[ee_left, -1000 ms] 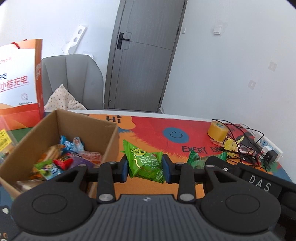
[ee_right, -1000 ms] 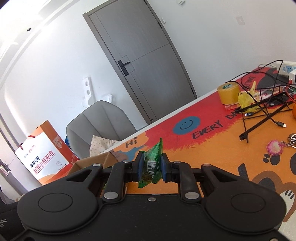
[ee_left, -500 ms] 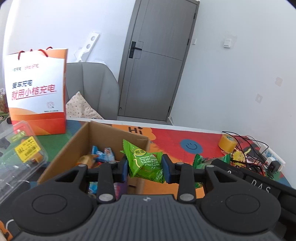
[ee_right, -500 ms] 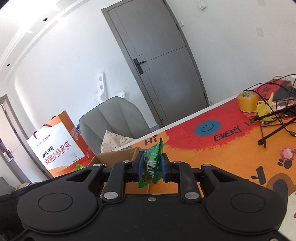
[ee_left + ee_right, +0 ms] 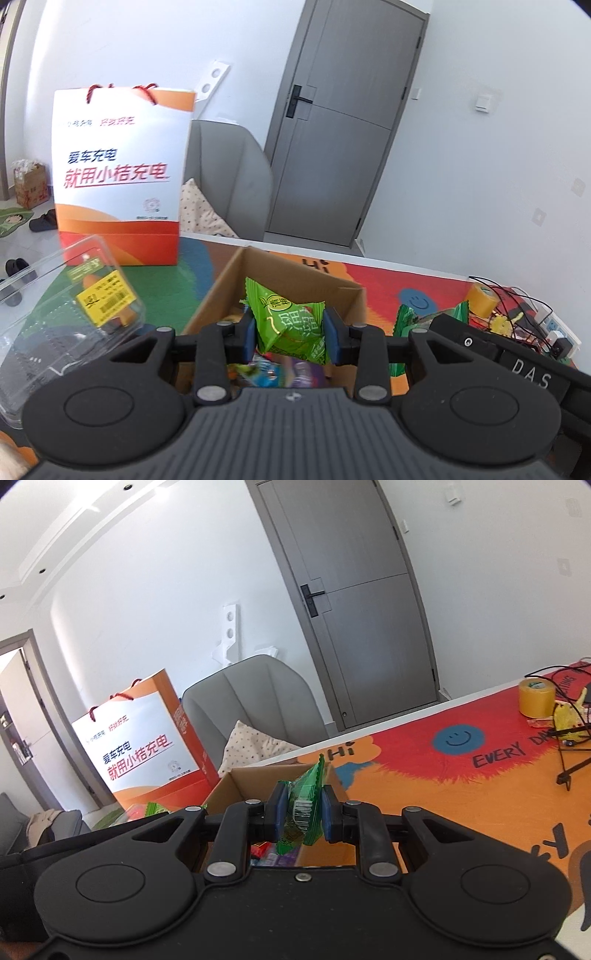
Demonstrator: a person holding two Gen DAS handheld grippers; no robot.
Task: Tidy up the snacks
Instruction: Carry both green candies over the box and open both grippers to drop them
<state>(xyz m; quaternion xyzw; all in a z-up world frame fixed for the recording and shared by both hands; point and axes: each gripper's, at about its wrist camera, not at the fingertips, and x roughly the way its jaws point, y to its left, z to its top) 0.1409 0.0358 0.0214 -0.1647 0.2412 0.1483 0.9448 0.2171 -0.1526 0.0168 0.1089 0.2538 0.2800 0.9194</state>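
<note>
My left gripper (image 5: pixel 290 338) is shut on a green snack packet (image 5: pixel 286 321), held face-on above the open cardboard box (image 5: pixel 303 275). Several colourful wrapped snacks (image 5: pixel 275 371) lie inside the box below it. In the right wrist view my right gripper (image 5: pixel 300 814) is shut on another green snack packet (image 5: pixel 304 808), held edge-on with its barcode showing, just in front of the same cardboard box (image 5: pixel 258 775). The right gripper's body (image 5: pixel 517 363) and its green packet (image 5: pixel 406 323) show at the right of the left wrist view.
An orange and white paper bag (image 5: pixel 122 173) stands behind the box on the left. A clear plastic clamshell (image 5: pixel 66 314) sits at near left. Yellow tape (image 5: pixel 535 698) and black cables (image 5: pixel 569 753) lie on the colourful table mat (image 5: pixel 461 786) at right. A grey chair (image 5: pixel 255 701) stands behind the table.
Both grippers have carried their green packets leftward. The box has gone from left of the left gripper to right under it, and the paper bag and clamshell have come into view.
</note>
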